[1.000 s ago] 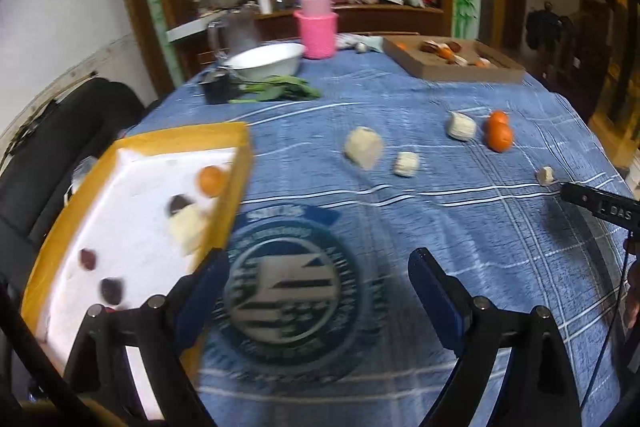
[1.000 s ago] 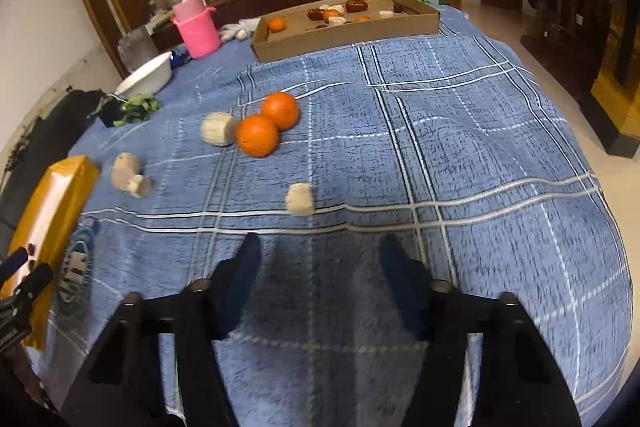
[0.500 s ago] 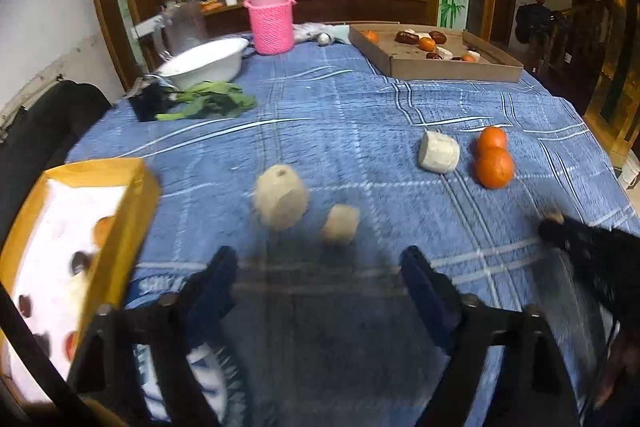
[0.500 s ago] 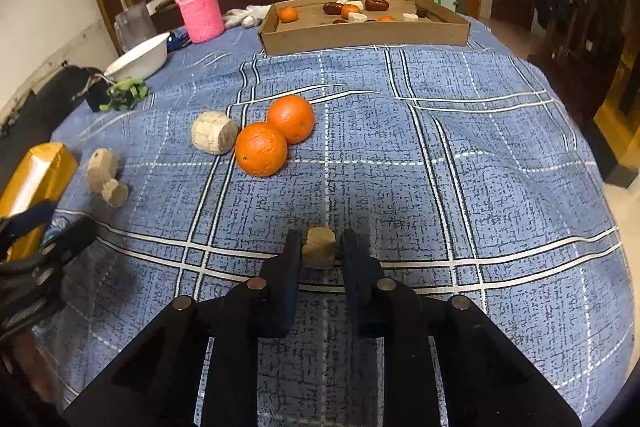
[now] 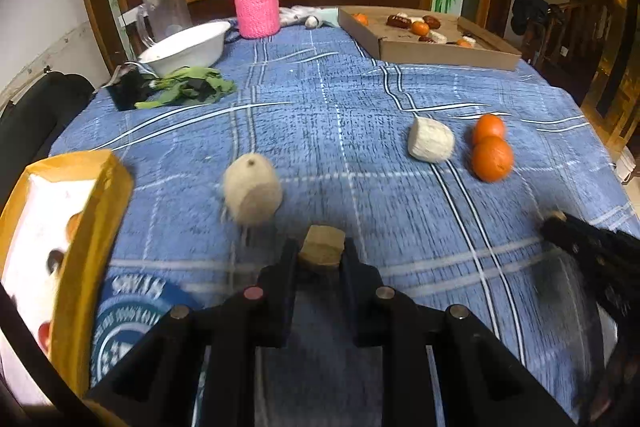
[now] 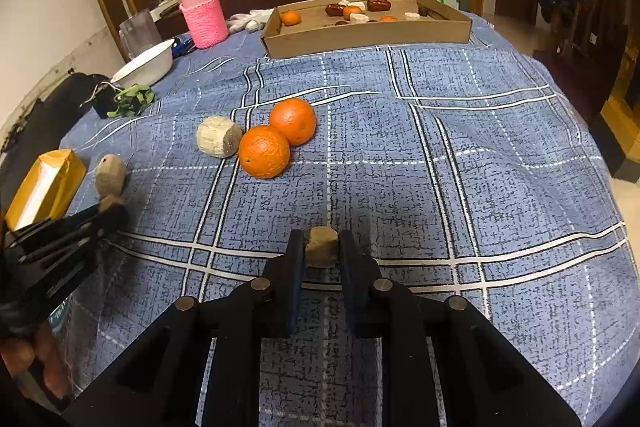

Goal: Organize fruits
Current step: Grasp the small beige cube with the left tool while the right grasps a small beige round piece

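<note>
Both grippers closed within the last second: left gripper (image 5: 321, 254) now clamps a small tan chunk (image 5: 322, 249) near the yellow tray (image 5: 94, 227), right gripper (image 6: 321, 251) another chunk (image 6: 321, 250) mid-table, both apparently ready for sorting.

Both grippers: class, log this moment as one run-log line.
left gripper: shut on small chunk | right gripper: shut on small piece | oranges: on cloth

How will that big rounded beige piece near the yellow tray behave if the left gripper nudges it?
The beige piece looks barrel-shaped and lies on its curved side, so it would probably roll. The tablecloth looks textured, so likely not far. It seems solid, probably not floppy.
</note>
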`<state>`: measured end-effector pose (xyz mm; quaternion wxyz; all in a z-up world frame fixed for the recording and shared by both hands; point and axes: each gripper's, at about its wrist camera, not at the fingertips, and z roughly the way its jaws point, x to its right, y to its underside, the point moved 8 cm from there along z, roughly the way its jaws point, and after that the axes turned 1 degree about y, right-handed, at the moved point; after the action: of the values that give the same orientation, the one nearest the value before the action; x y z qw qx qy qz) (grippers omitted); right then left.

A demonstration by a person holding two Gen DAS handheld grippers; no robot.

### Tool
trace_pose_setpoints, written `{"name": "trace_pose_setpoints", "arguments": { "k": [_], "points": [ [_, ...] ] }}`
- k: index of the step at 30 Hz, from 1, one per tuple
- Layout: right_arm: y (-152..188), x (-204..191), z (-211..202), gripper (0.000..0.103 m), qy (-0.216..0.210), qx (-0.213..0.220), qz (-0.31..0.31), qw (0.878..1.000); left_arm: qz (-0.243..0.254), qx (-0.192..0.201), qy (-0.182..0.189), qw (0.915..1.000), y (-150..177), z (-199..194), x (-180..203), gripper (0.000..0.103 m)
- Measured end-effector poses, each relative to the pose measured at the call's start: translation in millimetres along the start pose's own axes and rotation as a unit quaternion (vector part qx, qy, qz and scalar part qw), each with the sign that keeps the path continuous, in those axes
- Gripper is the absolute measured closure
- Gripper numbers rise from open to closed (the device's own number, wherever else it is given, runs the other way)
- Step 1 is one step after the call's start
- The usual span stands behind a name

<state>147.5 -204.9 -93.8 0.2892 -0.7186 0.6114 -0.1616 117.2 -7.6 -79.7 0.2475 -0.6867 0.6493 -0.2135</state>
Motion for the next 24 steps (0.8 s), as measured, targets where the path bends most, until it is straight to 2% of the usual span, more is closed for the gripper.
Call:
{"name": "trace_pose_setpoints", "arguments": {
  "k": [7, 13, 16, 17, 20, 24],
  "points": [
    [12.4, -11.9, -40.4, 0.087, -0.004, 0.024, -0.008, 1.0, 0.008, 0.029, 0.019, 0.9994, 24.7, -47.2, -4.1, 0.08],
    [35.8, -27.7, -86.2, 0.087, -0.019, 0.058, -0.008, 0.998, 0.005, 0.044, 0.031, 0.9985, 40.5, -71.8, -10.5, 0.08],
    [42.1, -30.9, -95.3, 0.087, -0.013, 0.065, -0.01, 0.998, 0.003, 0.045, 0.032, 0.9985, 45.6, -75.5, -13.8, 0.08],
    [41.3, -30.3, -94.8, 0.086, -0.008, 0.066, -0.009, 0.998, 0.003, 0.045, 0.032, 0.9985, 45.7, -75.5, -14.4, 0.08],
    [27.8, -27.2, -75.1, 0.069, 0.003, 0.042, -0.013, 0.999, 0.001, 0.044, 0.031, 0.9985, 44.2, -73.1, -14.3, 0.08],
    [3.4, -19.4, -35.4, 0.069, 0.022, 0.025, -0.017, 0.999, 0.003, 0.036, 0.031, 0.9989, 44.1, -62.8, -11.2, 0.08]
  ]
}}
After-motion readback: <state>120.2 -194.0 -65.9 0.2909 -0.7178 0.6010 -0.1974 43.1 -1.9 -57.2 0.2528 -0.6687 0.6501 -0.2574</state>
